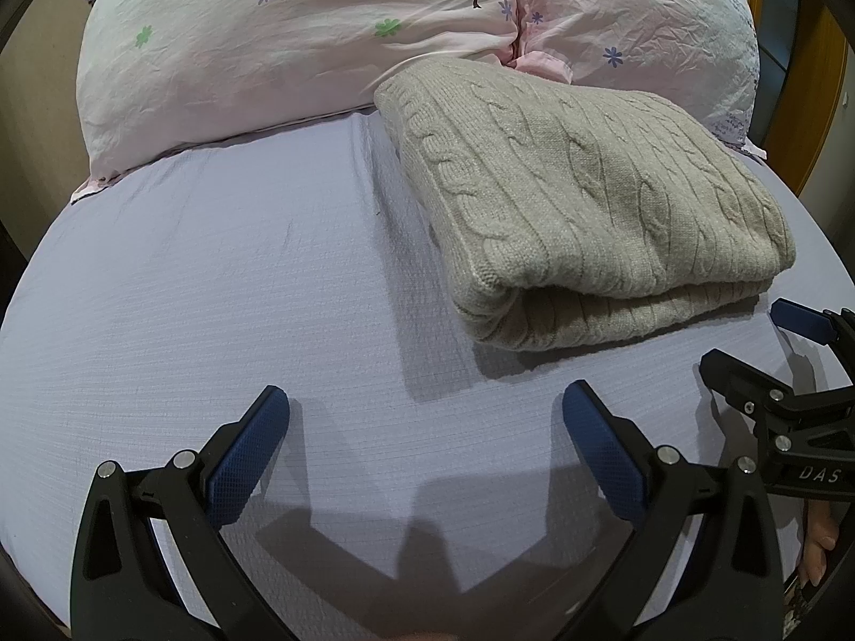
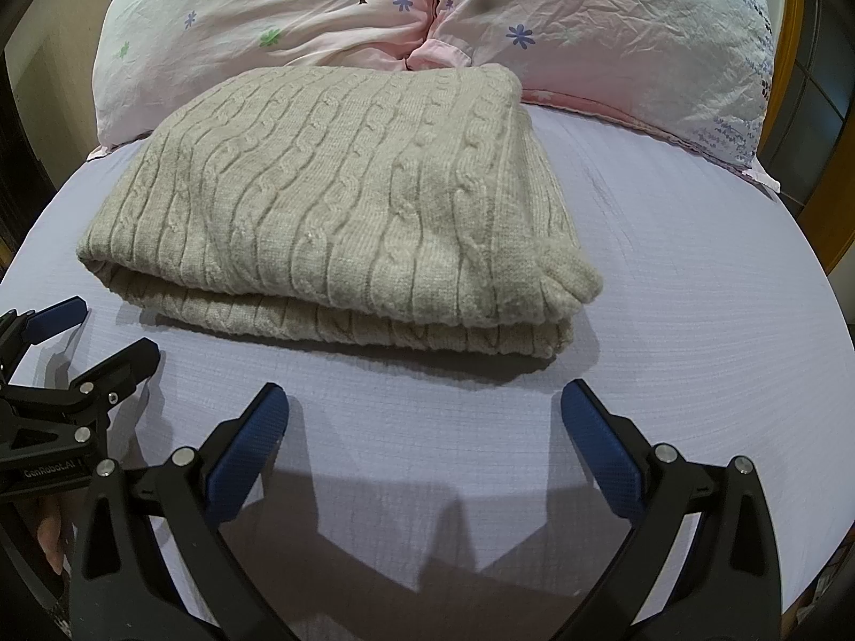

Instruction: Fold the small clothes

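Folded sweater [image 2: 331,203] lies just beyond the spread, empty right claw [image 2: 425,416].

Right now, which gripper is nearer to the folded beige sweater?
The right gripper, though only slightly. It sits open just in front of the folded beige sweater, facing its folded edge. The left gripper, also open, is off the sweater's left front corner, above bare sheet.

White letters "DAS" are showing on the black body of the right gripper [image 1: 748,342] at the left wrist view's right edge; "GenRobot.AI" is showing in white on the black body of the left gripper [image 2: 101,331] at the right wrist view's left edge.
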`<action>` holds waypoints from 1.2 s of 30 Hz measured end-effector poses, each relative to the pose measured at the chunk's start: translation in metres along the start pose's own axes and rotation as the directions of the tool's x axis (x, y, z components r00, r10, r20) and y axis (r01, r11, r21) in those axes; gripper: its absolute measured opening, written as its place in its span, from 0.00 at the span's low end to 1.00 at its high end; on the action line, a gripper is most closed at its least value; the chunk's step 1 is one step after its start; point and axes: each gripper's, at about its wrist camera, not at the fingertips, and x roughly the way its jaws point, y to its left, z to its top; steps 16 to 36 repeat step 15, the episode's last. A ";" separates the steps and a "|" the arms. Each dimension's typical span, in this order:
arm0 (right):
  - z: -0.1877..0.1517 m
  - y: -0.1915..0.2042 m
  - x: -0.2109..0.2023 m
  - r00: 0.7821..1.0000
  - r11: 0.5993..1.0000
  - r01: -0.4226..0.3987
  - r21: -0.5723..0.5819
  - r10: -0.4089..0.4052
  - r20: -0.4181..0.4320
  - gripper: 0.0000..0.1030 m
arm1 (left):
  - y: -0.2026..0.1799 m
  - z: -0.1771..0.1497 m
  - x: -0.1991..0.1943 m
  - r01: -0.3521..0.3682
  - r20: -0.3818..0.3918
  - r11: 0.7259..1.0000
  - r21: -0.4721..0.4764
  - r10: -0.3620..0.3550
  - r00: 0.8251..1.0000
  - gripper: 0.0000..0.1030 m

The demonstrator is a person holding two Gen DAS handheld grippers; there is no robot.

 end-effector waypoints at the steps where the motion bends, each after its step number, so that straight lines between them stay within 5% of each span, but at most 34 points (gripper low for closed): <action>1: 0.000 0.000 0.000 1.000 1.000 0.000 0.000 0.000 0.000 0.98 | 0.000 0.000 0.000 0.000 0.000 1.000 0.000 0.000 1.000 0.99; 36: 0.001 0.001 0.000 1.000 1.000 0.000 0.001 0.000 -0.001 0.98 | 0.000 0.000 0.000 0.000 0.000 1.000 0.000 0.000 1.000 0.99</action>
